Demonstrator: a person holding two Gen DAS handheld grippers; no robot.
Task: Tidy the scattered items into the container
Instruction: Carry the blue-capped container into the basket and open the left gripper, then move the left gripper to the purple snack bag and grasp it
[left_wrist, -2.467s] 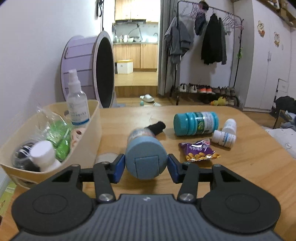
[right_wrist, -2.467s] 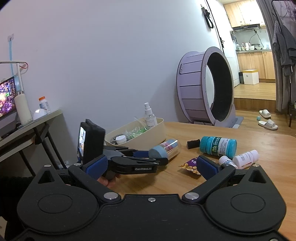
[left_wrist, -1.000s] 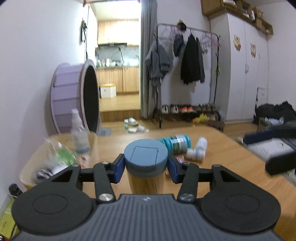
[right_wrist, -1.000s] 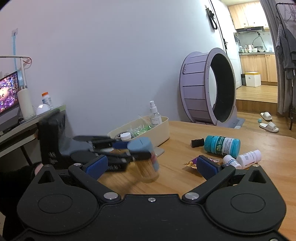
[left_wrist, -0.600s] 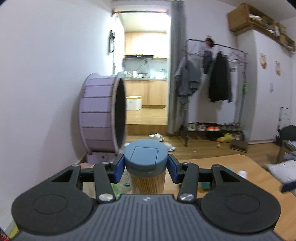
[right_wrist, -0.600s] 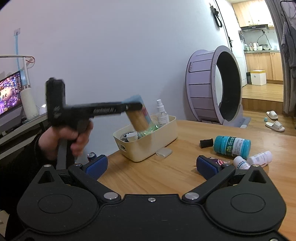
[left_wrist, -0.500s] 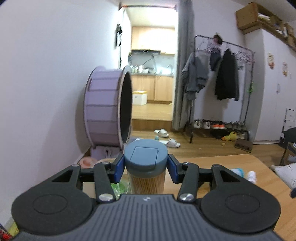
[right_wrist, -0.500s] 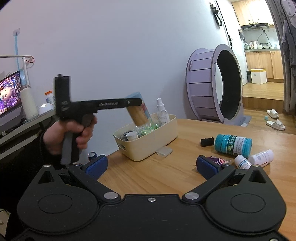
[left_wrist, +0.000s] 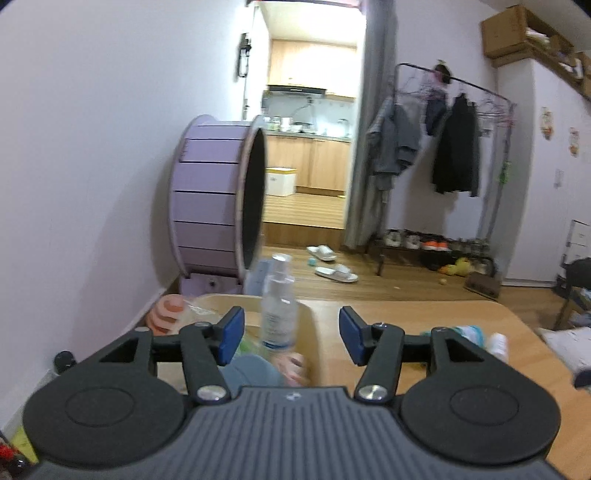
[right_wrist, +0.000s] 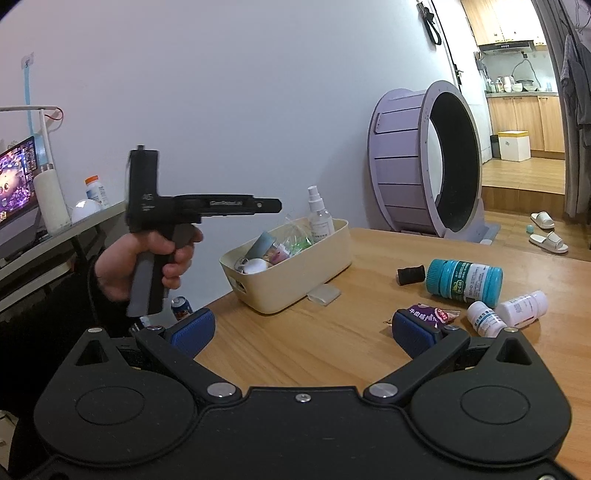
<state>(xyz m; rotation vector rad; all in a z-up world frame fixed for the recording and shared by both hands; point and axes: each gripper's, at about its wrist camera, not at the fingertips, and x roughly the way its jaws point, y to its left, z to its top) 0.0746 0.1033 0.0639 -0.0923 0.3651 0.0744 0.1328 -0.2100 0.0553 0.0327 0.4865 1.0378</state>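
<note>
The grey-lidded jar (right_wrist: 261, 243) now leans inside the cream bin (right_wrist: 295, 280), no longer clamped as a moment ago: the left gripper (left_wrist: 288, 334) gapes empty above it, so one item is stowed. The right gripper (right_wrist: 301, 328) stands wide, empty; the jar's body is mostly hidden

- Left gripper (left_wrist: 291, 334): jaws spread wide, nothing between the blue pads (left_wrist: 231, 334).
- From the right wrist view it is held level and raised, gripped by the person's left hand (right_wrist: 147, 262) on the handle, fingers wrapped around it.
- Right gripper (right_wrist: 301, 328): jaws wide apart, empty, held low.
</note>
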